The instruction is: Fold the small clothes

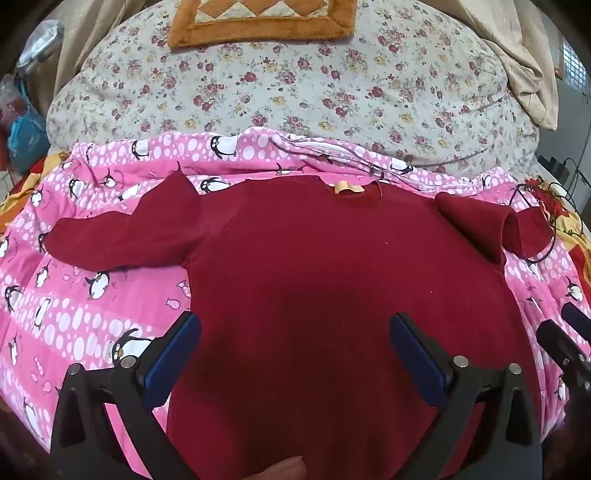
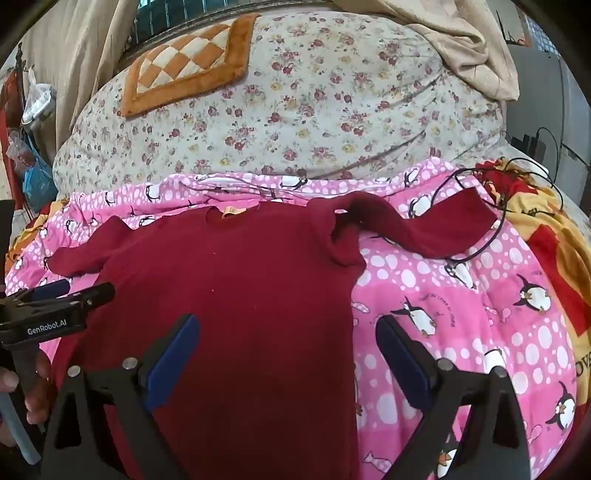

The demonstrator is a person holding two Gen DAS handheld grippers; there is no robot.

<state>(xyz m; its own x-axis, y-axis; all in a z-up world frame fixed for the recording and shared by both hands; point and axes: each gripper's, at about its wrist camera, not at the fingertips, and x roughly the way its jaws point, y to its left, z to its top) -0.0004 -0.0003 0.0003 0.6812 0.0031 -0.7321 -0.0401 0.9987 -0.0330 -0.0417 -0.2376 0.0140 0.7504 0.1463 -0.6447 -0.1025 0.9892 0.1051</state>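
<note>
A dark red long-sleeved sweater (image 1: 332,266) (image 2: 229,280) lies flat, back up, on a pink penguin-print blanket (image 1: 74,295) (image 2: 461,314), neck label away from me. Its left sleeve (image 1: 122,236) stretches out sideways. The right sleeve (image 2: 417,229) is bunched and partly rolled near the shoulder. My left gripper (image 1: 295,332) hovers open above the sweater's lower body, nothing between its blue pads. My right gripper (image 2: 288,332) hangs open over the sweater's right side edge, one finger over the fabric, the other over the blanket. Each gripper shows at the edge of the other's view.
A floral duvet (image 1: 314,85) (image 2: 295,110) is heaped behind the blanket with an orange checked mat (image 1: 258,22) (image 2: 184,66) on top. A black cable (image 2: 491,229) runs by the right cuff. Beige curtains hang at the back. A hand (image 2: 37,391) holds the left tool.
</note>
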